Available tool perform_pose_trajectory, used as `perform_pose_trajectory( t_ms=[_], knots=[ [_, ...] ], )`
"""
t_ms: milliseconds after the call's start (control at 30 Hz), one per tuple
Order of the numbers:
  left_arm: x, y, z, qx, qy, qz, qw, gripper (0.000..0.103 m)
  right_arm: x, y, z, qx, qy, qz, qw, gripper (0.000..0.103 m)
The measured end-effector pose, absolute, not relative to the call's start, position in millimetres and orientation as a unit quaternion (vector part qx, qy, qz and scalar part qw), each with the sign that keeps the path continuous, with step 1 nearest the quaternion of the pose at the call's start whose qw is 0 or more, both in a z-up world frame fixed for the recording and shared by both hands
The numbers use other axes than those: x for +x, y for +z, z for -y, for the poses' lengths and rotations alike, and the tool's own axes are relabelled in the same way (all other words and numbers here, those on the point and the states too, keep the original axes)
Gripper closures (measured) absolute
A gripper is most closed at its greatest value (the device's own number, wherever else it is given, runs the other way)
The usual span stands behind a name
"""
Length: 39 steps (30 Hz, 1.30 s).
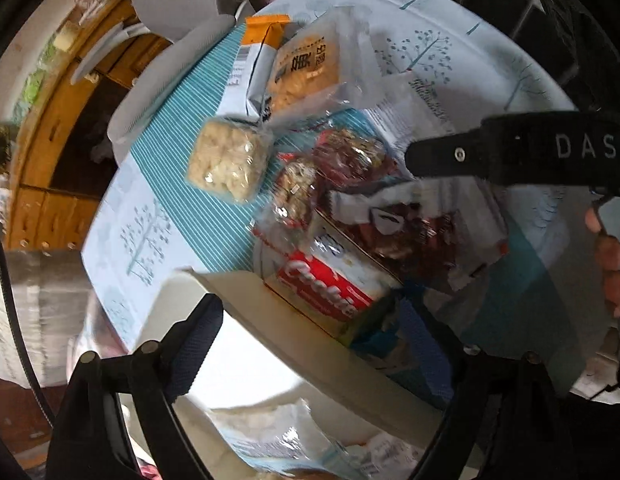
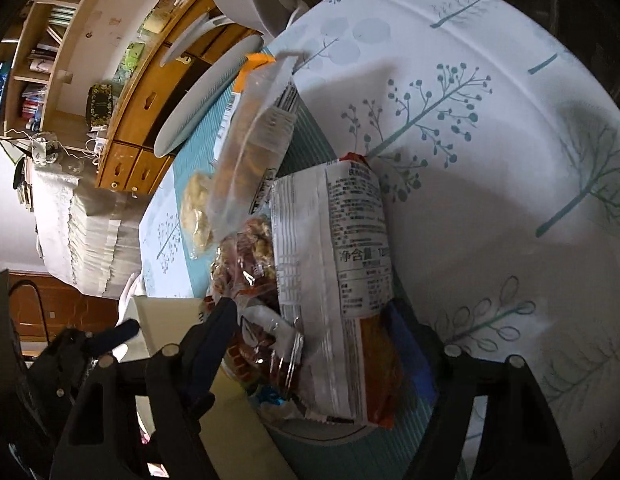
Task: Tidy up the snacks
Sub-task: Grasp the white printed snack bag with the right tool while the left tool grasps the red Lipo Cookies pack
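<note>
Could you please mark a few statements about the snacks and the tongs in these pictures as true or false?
1. The pale puffed-rice square lies on the striped teal mat. True.
2. The tablecloth has a red checked pattern. False: it is white with teal tree prints.
3. The left tongs are shut on the red cookie pack. False: their jaws stand open and nothing is clamped between them.
4. The white packet with printed text lies between the fingers of the right tongs, which are open. True.
5. The orange-topped packet sits inside the cream box. False: it lies on the mat, far from the box.
</note>
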<state>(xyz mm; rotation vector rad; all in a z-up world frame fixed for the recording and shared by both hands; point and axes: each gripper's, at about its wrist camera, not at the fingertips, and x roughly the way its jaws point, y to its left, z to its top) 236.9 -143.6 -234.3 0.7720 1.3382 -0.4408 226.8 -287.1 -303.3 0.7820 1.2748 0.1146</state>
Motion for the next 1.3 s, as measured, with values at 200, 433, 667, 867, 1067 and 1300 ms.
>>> perform_pose_trajectory(
  t_ms=[200,433,667,867,1067,1300],
  knots=[
    [244,-246,157,0.372,-0.207,-0.597,0.680,0.014,236,-310,286,0.343,0.052,-0.591,0.729,0.033],
    [246,-263,168,0.385,-0.215,-0.608,0.660,0.014,239,-320,290,0.338,0.054,-0.604,0.720,0.037],
    [251,-279,174,0.388,-0.214,-0.618,0.649,0.014,243,-323,291,0.328,0.063,-0.609,0.719,0.037],
    [252,-288,170,0.379,-0.196,-0.627,0.652,0.018,243,-324,292,0.326,0.067,-0.612,0.718,0.041],
    [253,-290,166,0.369,-0.200,-0.628,0.655,0.036,241,-325,297,0.327,0.066,-0.615,0.714,0.046],
    [256,-292,162,0.361,-0.201,-0.629,0.659,0.046,235,-325,300,0.337,0.057,-0.624,0.702,0.048]
  ],
)
